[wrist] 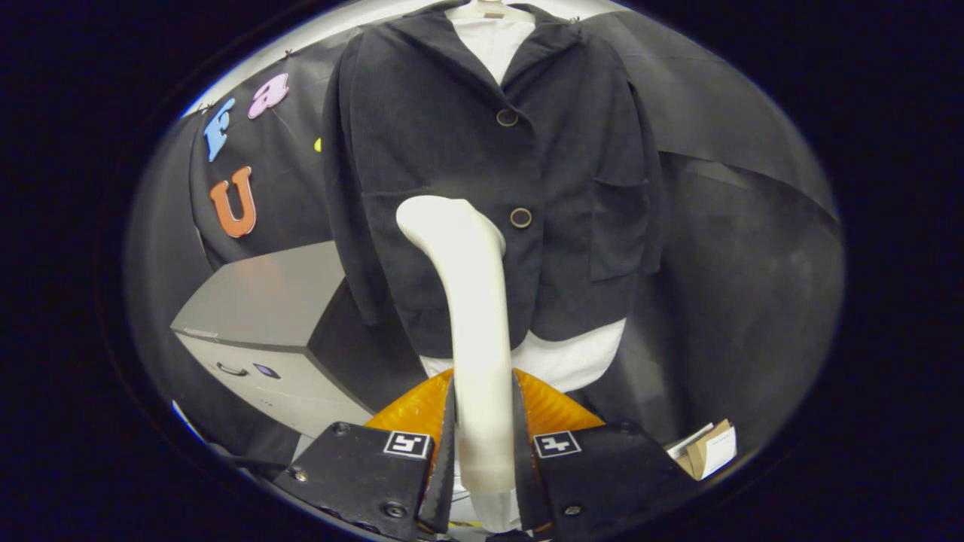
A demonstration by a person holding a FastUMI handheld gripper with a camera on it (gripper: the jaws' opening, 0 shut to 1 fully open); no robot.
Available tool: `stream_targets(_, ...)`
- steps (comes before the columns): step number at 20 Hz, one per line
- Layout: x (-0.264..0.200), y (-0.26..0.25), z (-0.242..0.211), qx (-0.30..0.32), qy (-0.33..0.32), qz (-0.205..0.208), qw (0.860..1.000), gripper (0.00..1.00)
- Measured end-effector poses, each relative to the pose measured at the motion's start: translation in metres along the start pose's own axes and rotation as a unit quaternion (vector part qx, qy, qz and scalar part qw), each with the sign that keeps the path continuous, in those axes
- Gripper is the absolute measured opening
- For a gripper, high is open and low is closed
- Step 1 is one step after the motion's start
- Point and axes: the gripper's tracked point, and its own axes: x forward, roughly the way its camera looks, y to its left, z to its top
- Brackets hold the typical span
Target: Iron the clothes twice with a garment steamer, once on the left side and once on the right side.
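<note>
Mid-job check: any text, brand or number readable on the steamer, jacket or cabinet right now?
Grey metal cabinet: small front-edge marking, too small to read.
Cardboard packet with white label: blurred, unreadable.
Tongs, shut on the white plastic garment steamer: square coded markers, no words.
Dark corduroy jacket: none.

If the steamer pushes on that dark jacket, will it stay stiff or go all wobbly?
Probably wobbly. The jacket hangs loose from a hanger, so a push from the steamer, which the gripper is shut on, would likely make it swing. Its cloth looks soft and folds at the sleeves, so it should bend, not resist.
</note>
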Motion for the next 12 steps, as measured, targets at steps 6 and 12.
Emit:
stream_targets(6, 0.011, -0.003, -0.024, -0.001, 0.029, -0.006, 1.0, 0.37)
stream_targets(12, 0.021, -0.003, -0.046, -0.009, 0.053, -0.011, 0.998, 0.37)
